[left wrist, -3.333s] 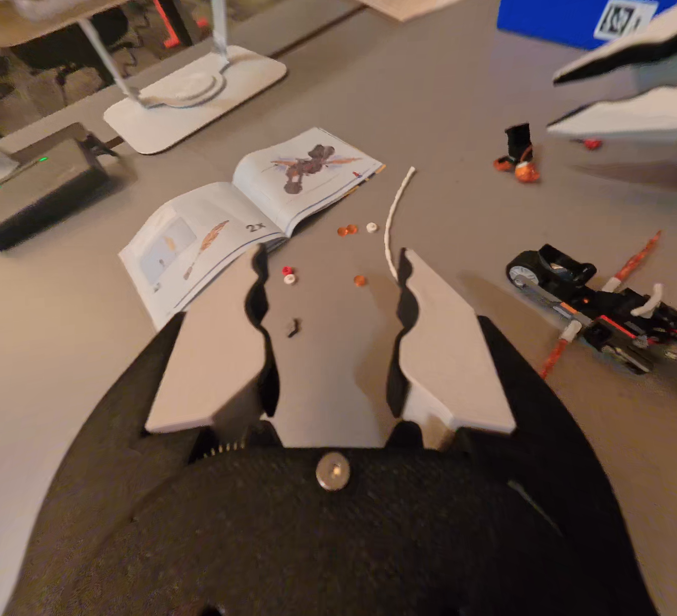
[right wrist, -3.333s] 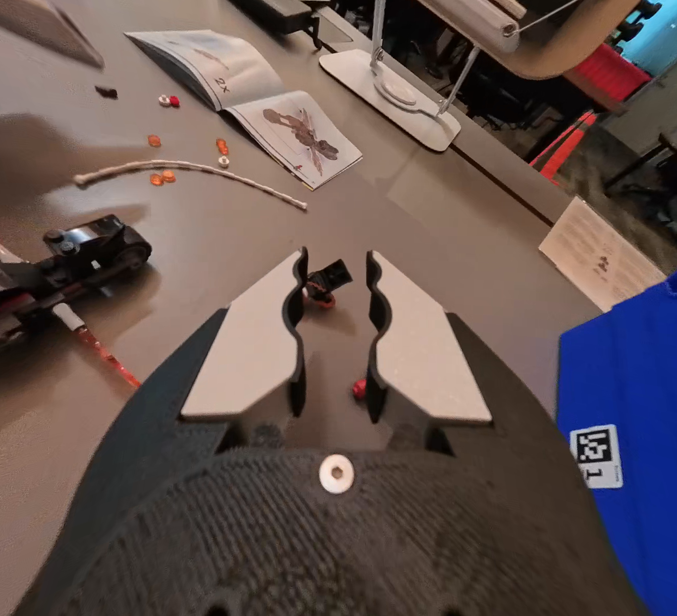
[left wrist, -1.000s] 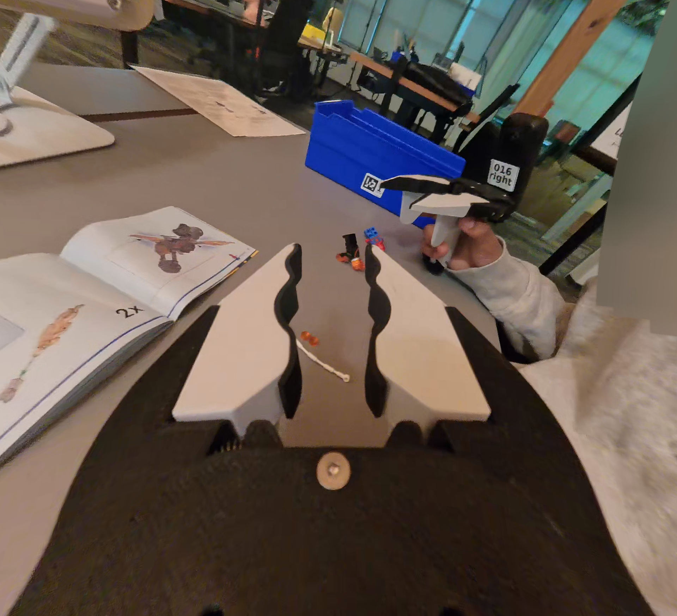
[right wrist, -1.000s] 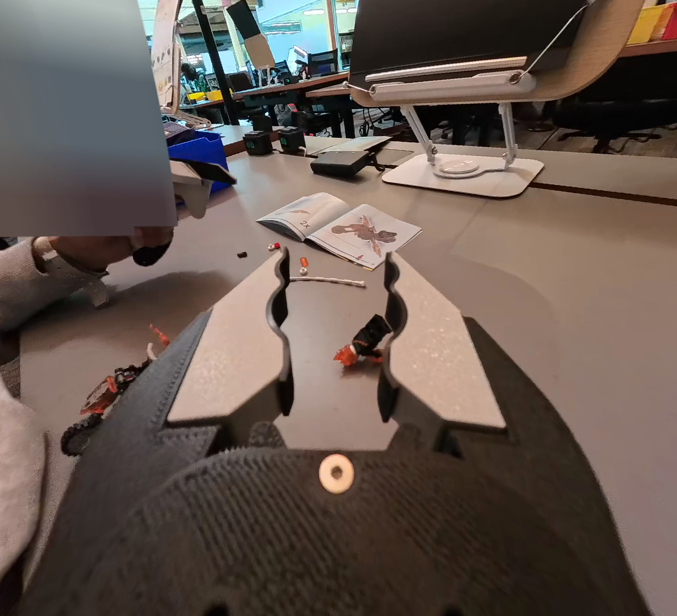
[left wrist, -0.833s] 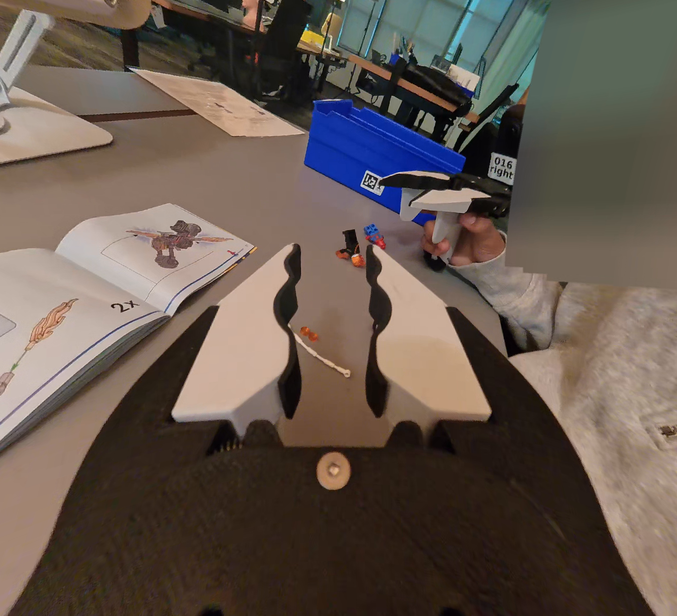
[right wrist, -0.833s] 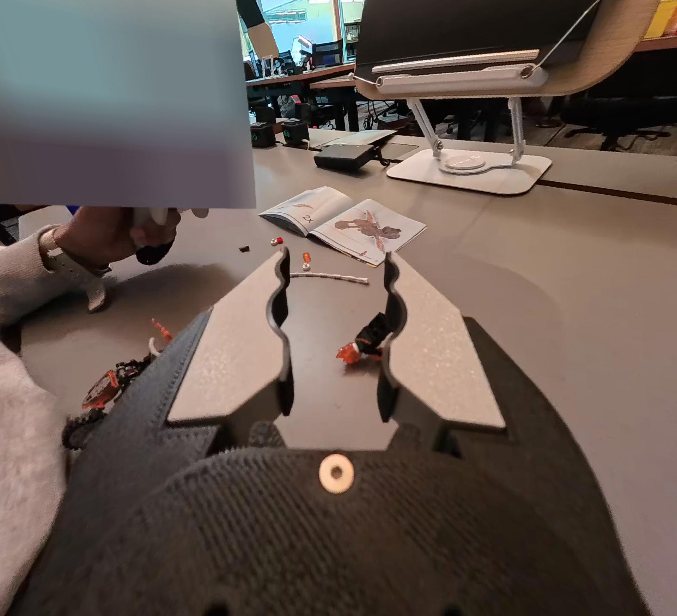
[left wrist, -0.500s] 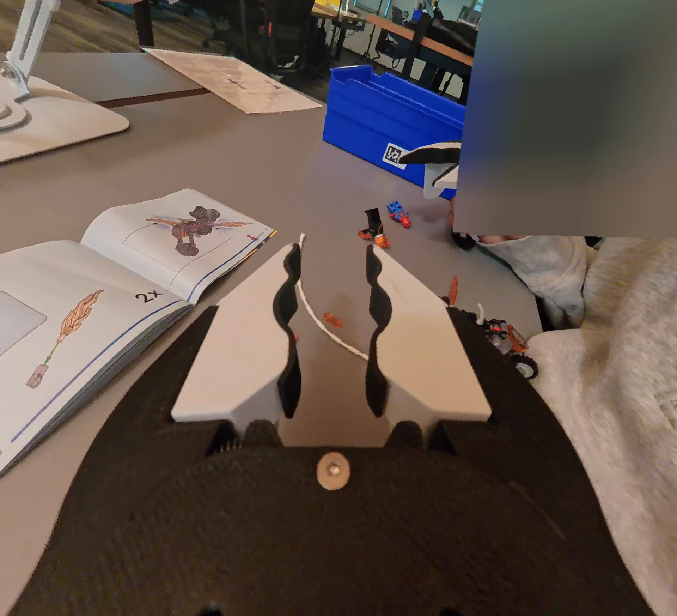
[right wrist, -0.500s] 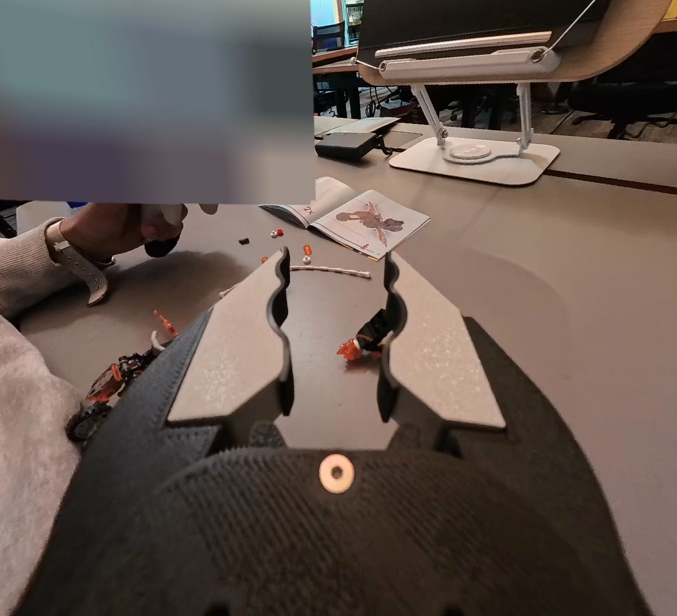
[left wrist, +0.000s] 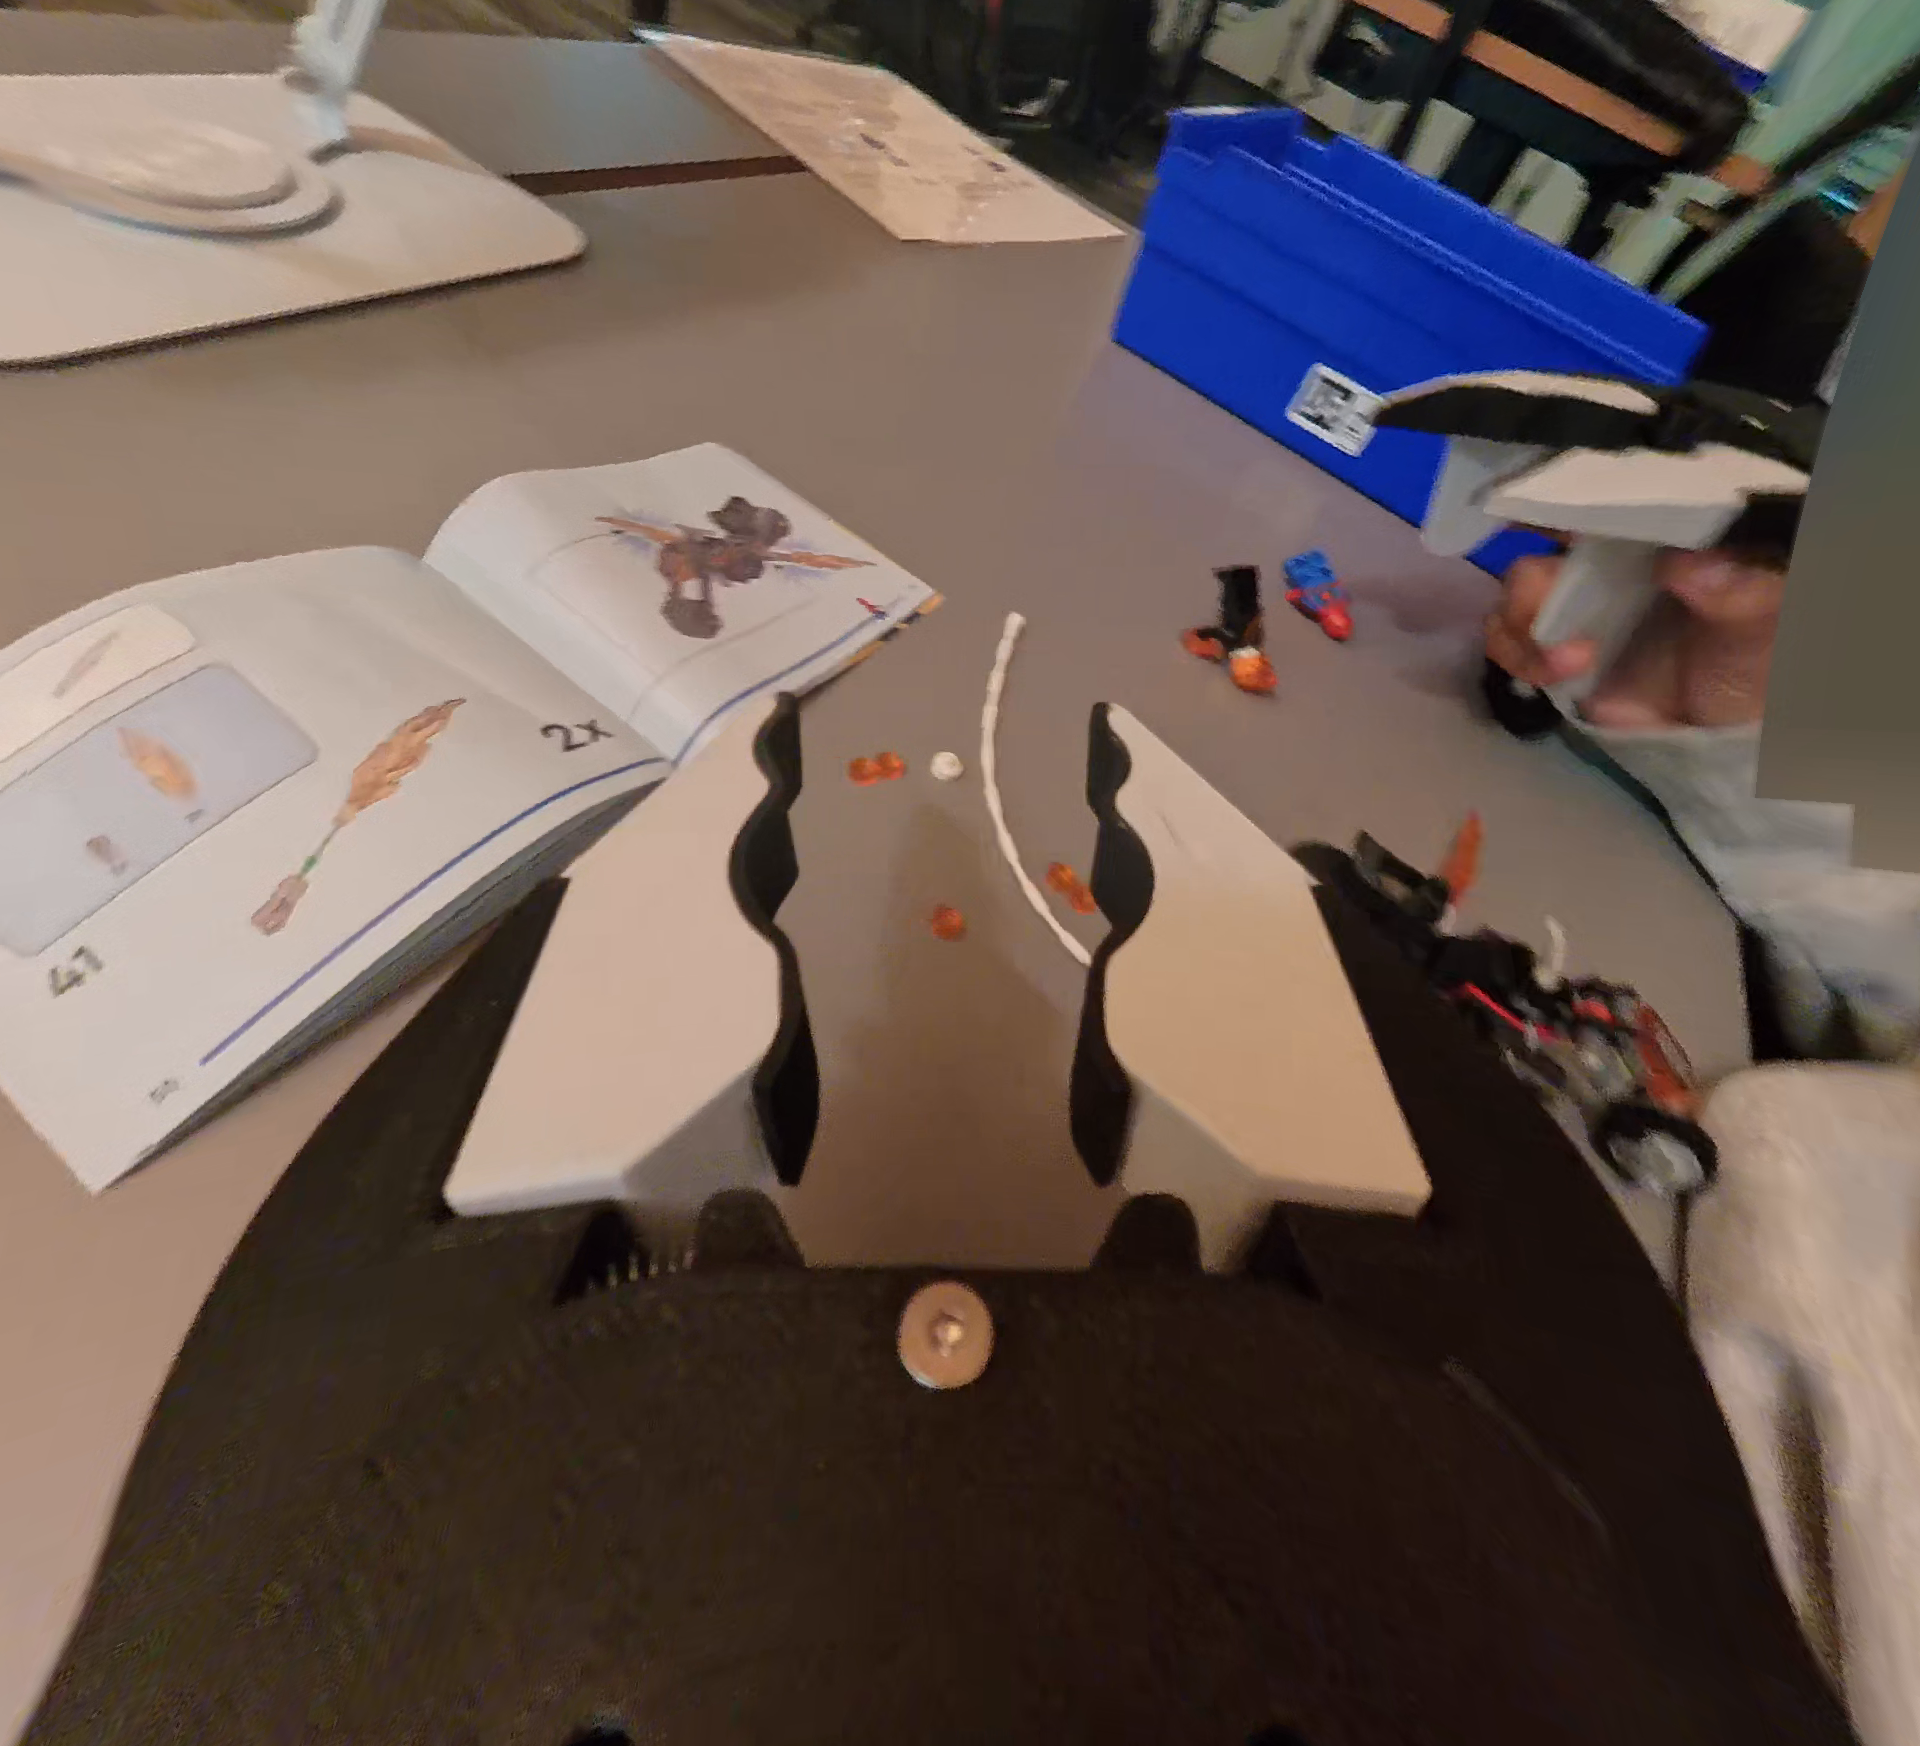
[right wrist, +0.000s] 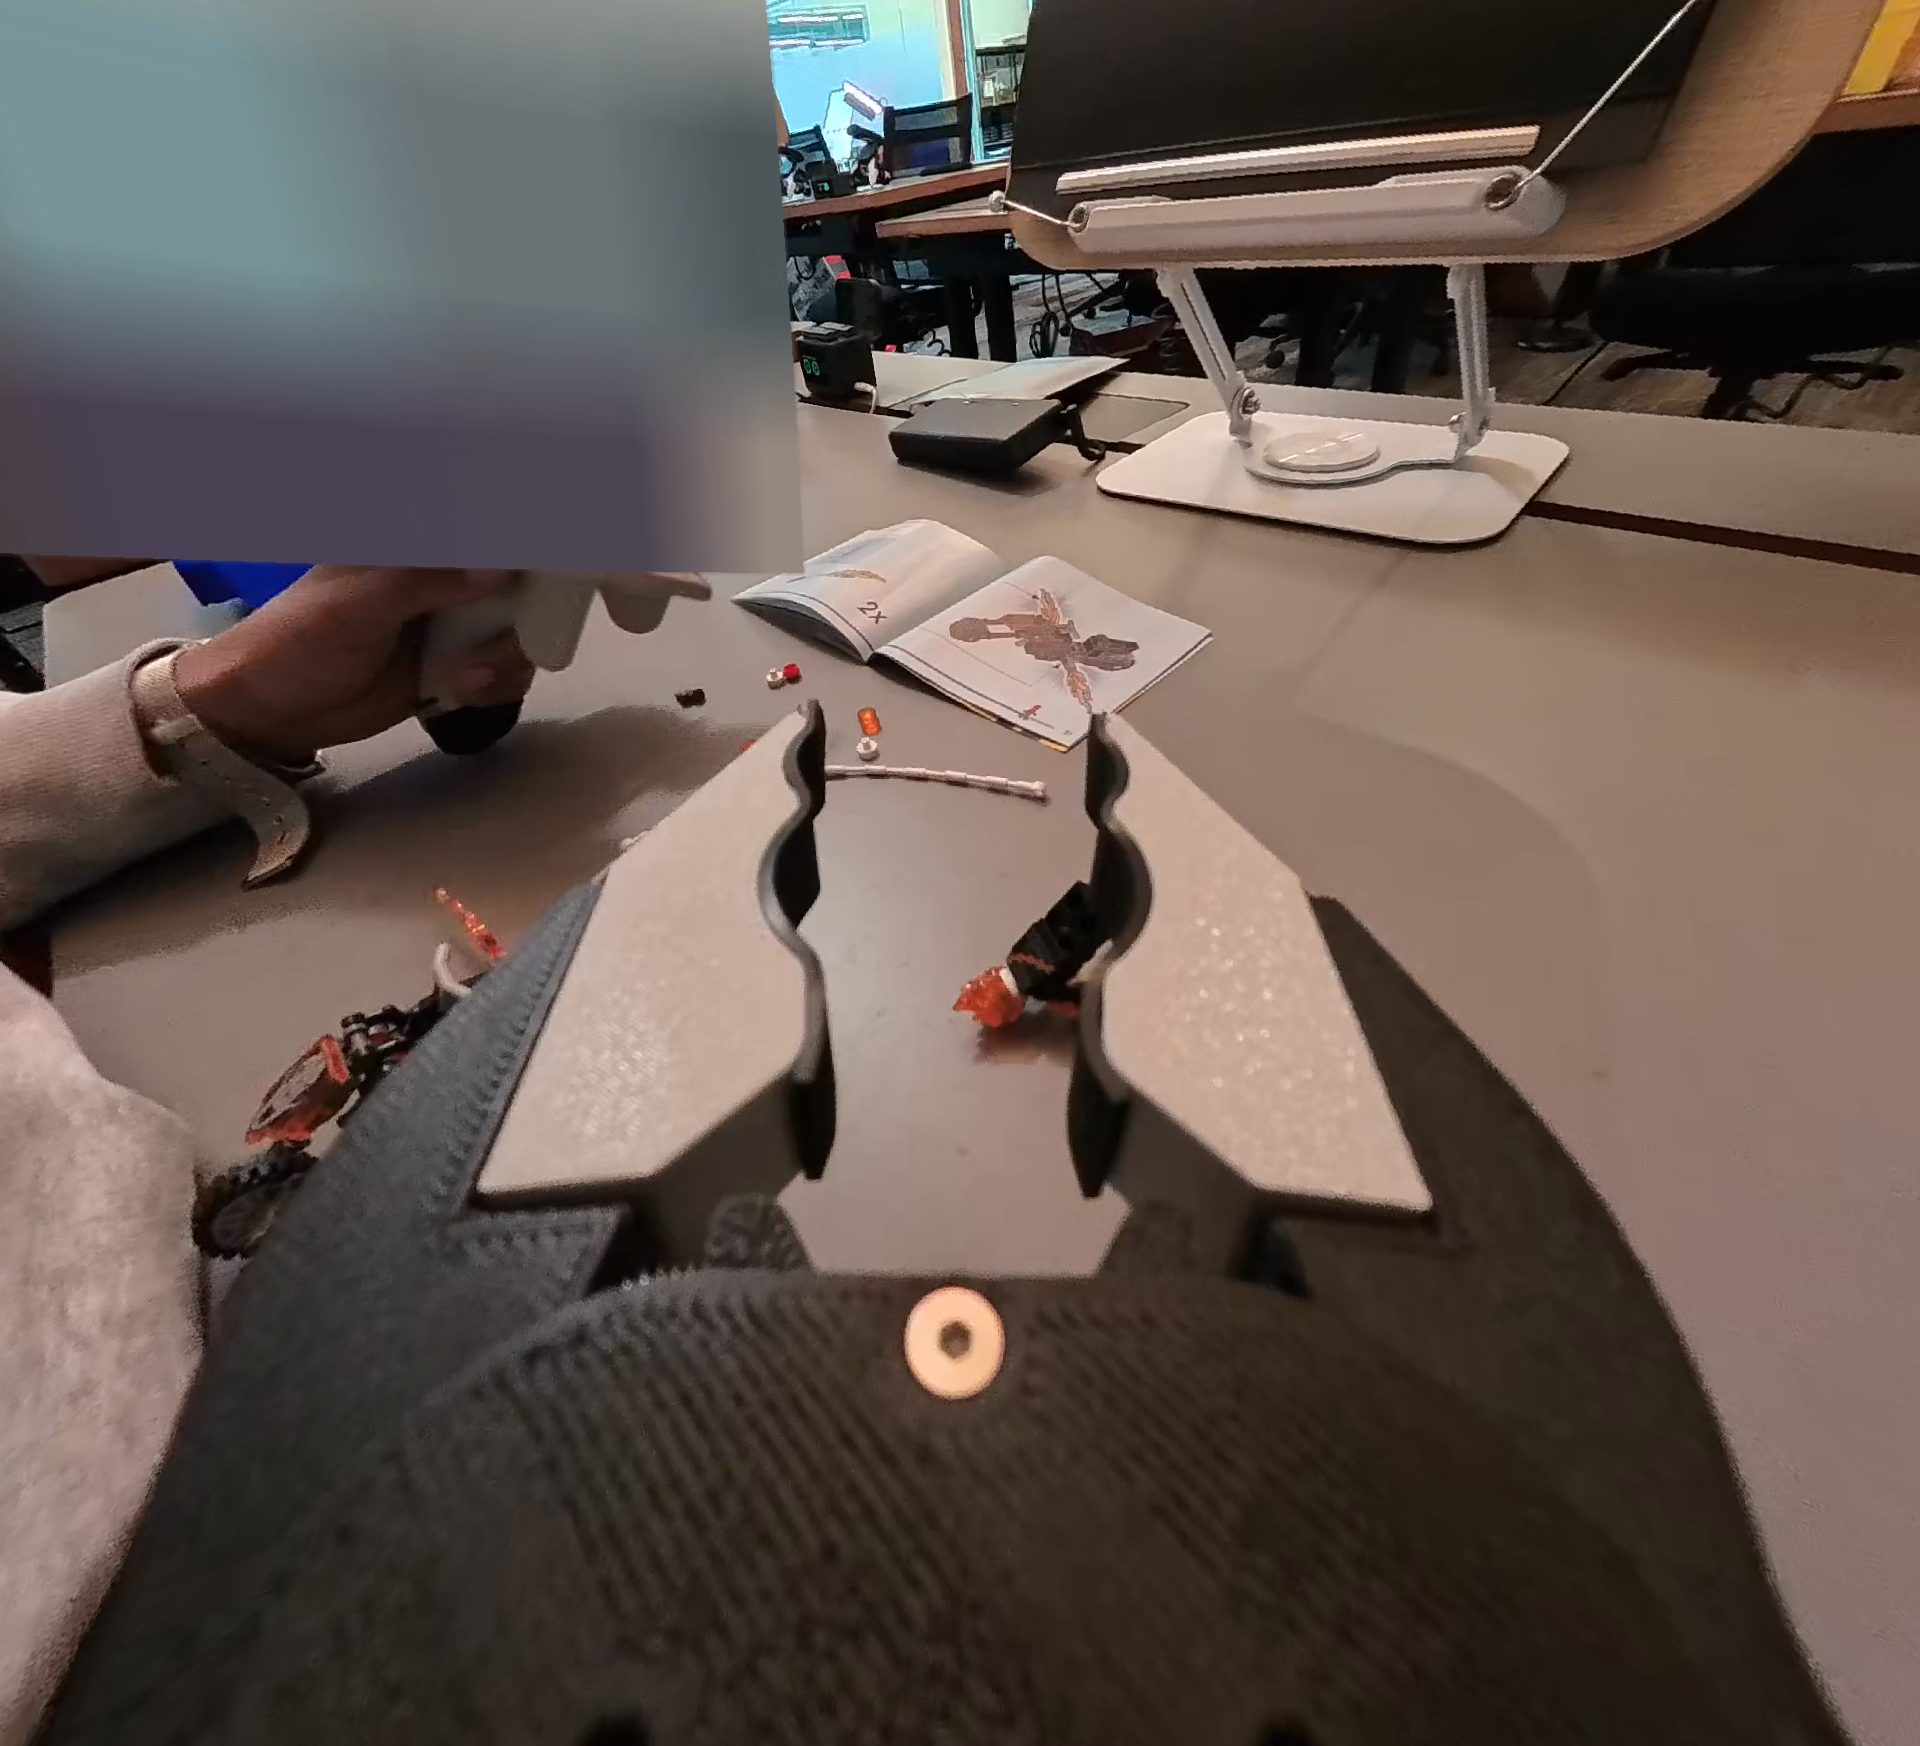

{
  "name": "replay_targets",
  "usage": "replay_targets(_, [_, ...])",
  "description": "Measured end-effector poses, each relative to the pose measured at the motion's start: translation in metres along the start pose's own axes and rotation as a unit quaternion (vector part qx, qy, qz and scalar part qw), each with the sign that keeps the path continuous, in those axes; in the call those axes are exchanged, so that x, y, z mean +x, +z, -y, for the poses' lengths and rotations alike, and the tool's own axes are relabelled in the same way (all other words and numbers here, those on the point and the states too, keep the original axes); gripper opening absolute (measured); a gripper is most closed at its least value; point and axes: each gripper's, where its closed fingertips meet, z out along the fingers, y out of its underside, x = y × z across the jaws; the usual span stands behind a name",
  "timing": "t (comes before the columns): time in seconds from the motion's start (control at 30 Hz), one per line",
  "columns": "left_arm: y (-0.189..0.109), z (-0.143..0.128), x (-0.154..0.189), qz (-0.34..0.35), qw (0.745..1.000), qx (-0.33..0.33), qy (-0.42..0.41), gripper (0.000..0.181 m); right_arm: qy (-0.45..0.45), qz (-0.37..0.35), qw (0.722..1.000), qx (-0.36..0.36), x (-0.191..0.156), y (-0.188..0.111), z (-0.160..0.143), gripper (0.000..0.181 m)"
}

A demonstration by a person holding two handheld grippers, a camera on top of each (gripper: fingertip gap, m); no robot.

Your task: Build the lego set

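Your left gripper (left wrist: 940, 730) hangs above the grey table (left wrist: 831, 366) with its fingers apart and nothing between them; your right gripper (right wrist: 951, 730) is likewise spread and empty, held low over the tabletop. Around you is an open office: a monitor stand (right wrist: 1330, 460) sits at the table's far edge, a blue bin (left wrist: 1382, 314) rests near your right hand (left wrist: 1558, 647), and more desks fill the background. An instruction booklet (left wrist: 416, 709) lies open ahead of your left gripper. Beyond its fingertips, a thin white rod (left wrist: 1003, 761) runs lengthwise away from you, with small orange studs (left wrist: 876, 767) scattered beside it. The part-built black and orange motorbike (left wrist: 1538, 1000) lies at the table's near edge, its long axis running along that edge, partly cut off by your sleeve. A small black and orange piece (right wrist: 1039, 958) tilts against your right gripper's right finger, half hidden. The left view is blurred, so finer brick detail is unclear.
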Motion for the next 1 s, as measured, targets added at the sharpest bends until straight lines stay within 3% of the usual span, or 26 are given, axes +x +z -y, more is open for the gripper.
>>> replay_targets(0.13, [0.020, 0.002, -0.022, 0.092, 0.995, -0.028, -0.035, 0.079, 0.003, 0.002, 1.000, 0.006, 0.000, -0.001, 0.002, 0.049])
replay_targets(0.23, [0.039, 0.007, -0.038, 0.181, 0.980, -0.078, 0.040, 0.098, 0.002, 0.008, 1.000, 0.011, -0.003, -0.004, 0.003, 0.049])
replay_targets(0.3, [0.049, 0.016, -0.049, 0.235, 0.963, -0.099, 0.086, 0.099, 0.004, 0.014, 1.000, 0.018, -0.006, -0.006, 0.004, 0.048])
replay_targets(0.4, [0.073, 0.020, -0.054, 0.231, 0.963, -0.117, 0.075, 0.099, 0.010, 0.022, 0.999, 0.037, -0.008, -0.012, 0.008, 0.048])
replay_targets(0.57, [0.093, 0.002, -0.079, 0.251, 0.953, -0.164, 0.035, 0.109, 0.034, 0.034, 0.997, 0.063, -0.007, -0.019, 0.014, 0.049])
replay_targets(0.7, [0.098, -0.019, -0.084, 0.251, 0.947, -0.200, 0.026, 0.107, 0.040, 0.039, 0.996, 0.069, -0.008, -0.020, 0.015, 0.050])
replay_targets(1.0, [0.090, -0.013, -0.096, 0.249, 0.951, -0.184, 0.000, 0.061, 0.039, 0.038, 0.997, 0.063, -0.008, -0.018, 0.014, 0.049])
